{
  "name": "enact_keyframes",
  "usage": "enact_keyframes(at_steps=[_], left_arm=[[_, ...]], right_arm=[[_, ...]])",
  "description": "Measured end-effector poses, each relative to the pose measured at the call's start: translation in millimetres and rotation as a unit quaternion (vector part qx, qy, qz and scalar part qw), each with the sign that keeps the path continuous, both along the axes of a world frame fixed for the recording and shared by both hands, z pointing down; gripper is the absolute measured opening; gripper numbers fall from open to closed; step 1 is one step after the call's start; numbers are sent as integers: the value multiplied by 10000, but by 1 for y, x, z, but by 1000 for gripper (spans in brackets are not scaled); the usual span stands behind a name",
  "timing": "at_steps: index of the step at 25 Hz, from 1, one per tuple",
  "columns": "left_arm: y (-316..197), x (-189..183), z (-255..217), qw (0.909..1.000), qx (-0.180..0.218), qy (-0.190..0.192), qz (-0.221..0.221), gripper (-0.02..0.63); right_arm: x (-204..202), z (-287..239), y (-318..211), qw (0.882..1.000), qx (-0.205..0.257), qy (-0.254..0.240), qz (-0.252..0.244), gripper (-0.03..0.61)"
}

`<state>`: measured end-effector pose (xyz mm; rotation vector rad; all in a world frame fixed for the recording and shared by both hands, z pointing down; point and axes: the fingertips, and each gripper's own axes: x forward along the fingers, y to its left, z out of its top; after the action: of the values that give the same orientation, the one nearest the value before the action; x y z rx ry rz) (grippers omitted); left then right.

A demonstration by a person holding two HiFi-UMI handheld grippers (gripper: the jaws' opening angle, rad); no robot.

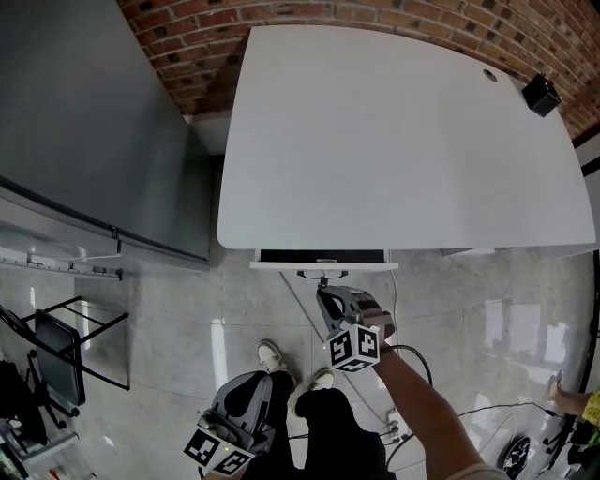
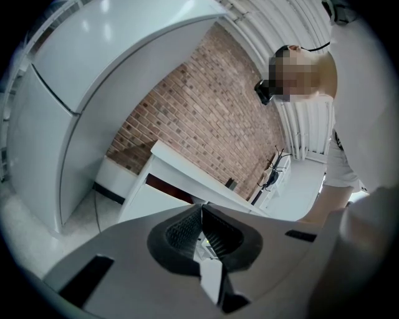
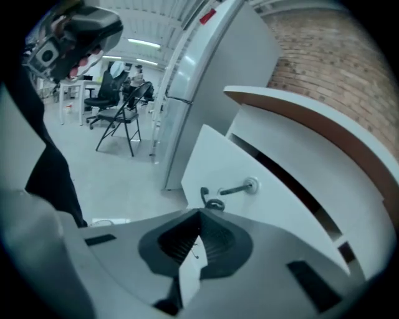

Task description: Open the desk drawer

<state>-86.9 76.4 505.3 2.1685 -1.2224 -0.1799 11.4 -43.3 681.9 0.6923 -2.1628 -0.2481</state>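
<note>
The white desk (image 1: 403, 141) fills the upper head view. Under its front edge the drawer (image 1: 323, 265) stands out a little, with a dark gap (image 1: 323, 255) above its white front. A key with a ring (image 1: 322, 277) sticks out of the drawer front (image 3: 249, 205); the key (image 3: 240, 188) and its ring (image 3: 214, 204) lie just past my right gripper (image 3: 199, 216). That right gripper (image 1: 325, 293) is shut, with nothing seen between its jaws. My left gripper (image 1: 249, 382) hangs low by the person's legs, shut and empty, and its own view of the left gripper (image 2: 201, 209) faces the desk (image 2: 187, 180) from afar.
A tall grey cabinet (image 1: 94, 122) stands left of the desk against the brick wall (image 1: 309, 11). A black folding chair (image 1: 56, 356) is at the lower left. A small black box (image 1: 541, 94) sits on the desk's far right corner. Cables (image 1: 412, 361) run over the glossy floor.
</note>
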Motion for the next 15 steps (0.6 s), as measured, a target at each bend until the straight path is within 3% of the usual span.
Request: enact_keyframes(at_steps=[5, 15], left_arm=[[4, 2, 1, 10000, -43, 28, 38, 9], [2, -8, 3, 9999, -96, 89, -63, 9]], right_arm=[[16, -7, -20, 9977, 579, 235, 260, 17], [23, 3, -30, 9952, 490, 842, 2, 23]])
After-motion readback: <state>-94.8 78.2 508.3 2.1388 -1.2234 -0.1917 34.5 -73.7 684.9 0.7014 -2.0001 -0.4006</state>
